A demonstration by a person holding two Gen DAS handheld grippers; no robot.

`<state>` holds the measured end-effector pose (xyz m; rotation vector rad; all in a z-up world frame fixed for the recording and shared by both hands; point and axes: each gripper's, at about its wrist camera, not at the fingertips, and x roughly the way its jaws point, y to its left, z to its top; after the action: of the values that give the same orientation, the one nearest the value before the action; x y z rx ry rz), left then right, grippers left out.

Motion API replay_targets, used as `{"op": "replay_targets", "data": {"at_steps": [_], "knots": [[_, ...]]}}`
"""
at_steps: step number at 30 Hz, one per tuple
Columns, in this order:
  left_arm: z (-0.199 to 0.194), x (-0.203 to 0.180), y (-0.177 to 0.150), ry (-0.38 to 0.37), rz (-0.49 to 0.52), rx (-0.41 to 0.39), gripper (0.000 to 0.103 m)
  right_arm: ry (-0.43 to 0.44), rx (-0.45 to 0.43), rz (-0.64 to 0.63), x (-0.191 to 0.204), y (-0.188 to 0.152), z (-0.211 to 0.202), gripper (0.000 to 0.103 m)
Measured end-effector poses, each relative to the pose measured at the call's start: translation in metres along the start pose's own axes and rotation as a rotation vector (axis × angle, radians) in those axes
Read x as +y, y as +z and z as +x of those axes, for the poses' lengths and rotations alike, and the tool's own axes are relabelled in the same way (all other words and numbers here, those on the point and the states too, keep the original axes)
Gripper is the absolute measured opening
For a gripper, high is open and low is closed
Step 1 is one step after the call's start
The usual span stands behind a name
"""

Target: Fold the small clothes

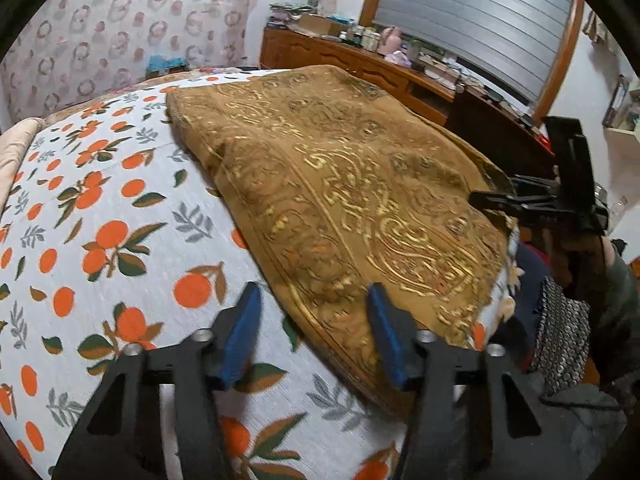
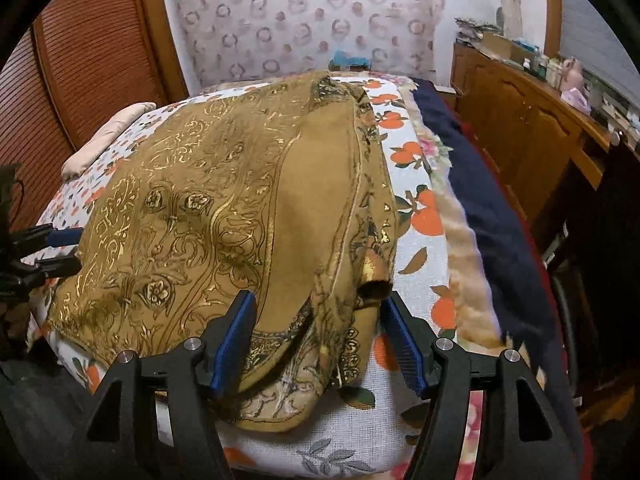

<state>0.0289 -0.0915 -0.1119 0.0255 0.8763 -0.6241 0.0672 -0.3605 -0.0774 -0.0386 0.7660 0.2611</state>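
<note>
The brown gold-patterned garment [image 1: 328, 184] lies spread over the orange-print bed [image 1: 100, 216], filling the centre of both views. The left claw [image 1: 314, 336] stands wide, its near edge between the blue fingers. The right claw [image 2: 318, 340] is also wide around a bunched hem. I judge the grasp is pending: both must close on fabric before folding.

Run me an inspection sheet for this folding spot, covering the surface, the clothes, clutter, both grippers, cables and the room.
Surface: bed sheet, white with an orange-fruit print.
Job's things: brown gold-patterned garment, spread on the sheet, sleeve end bunched near the edge.
Clutter: beige pillow at the far corner.
Grippers: left gripper open at the garment's edge; right gripper open, fingers either side of the hem.
Cables: nothing seen.
Surroundings: wooden dresser crowded with items, patterned curtain.
</note>
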Motion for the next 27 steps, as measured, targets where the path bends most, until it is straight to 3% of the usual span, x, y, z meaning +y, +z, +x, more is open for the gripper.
{"op": "replay_targets", "data": {"at_steps": [2, 3, 5, 7, 10, 14, 21, 27], "knots": [[0.000, -0.002, -0.002, -0.024, 0.012, 0.012, 0.037, 0.008, 0.002, -0.009, -0.001, -0.001, -0.002, 0.058], [-0.001, -0.003, -0.002, -0.028, 0.018, 0.016, 0.034, 0.020, 0.006, -0.020, -0.001, -0.002, -0.004, 0.048], [-0.001, -0.003, -0.002, -0.035, 0.022, 0.017, 0.028, 0.023, 0.010, -0.034, 0.001, -0.003, -0.005, 0.043], [0.000, -0.004, -0.002, -0.059, 0.025, 0.023, 0.012, 0.057, 0.010, -0.037, -0.001, -0.003, -0.006, 0.027], [-0.003, -0.005, 0.001, -0.098, 0.031, 0.018, 0.004, 0.089, 0.005, -0.033, 0.003, -0.004, -0.006, 0.011], [-0.024, -0.004, 0.019, -0.114, 0.036, -0.058, 0.004, 0.126, -0.069, -0.024, 0.000, 0.003, -0.022, 0.009], [-0.048, 0.023, 0.080, -0.126, -0.029, -0.200, 0.004, 0.189, -0.250, -0.021, -0.002, 0.061, -0.056, 0.009], [-0.031, 0.059, 0.129, -0.076, -0.084, -0.223, 0.004, 0.181, -0.262, 0.018, -0.011, 0.123, -0.027, 0.009]]}}
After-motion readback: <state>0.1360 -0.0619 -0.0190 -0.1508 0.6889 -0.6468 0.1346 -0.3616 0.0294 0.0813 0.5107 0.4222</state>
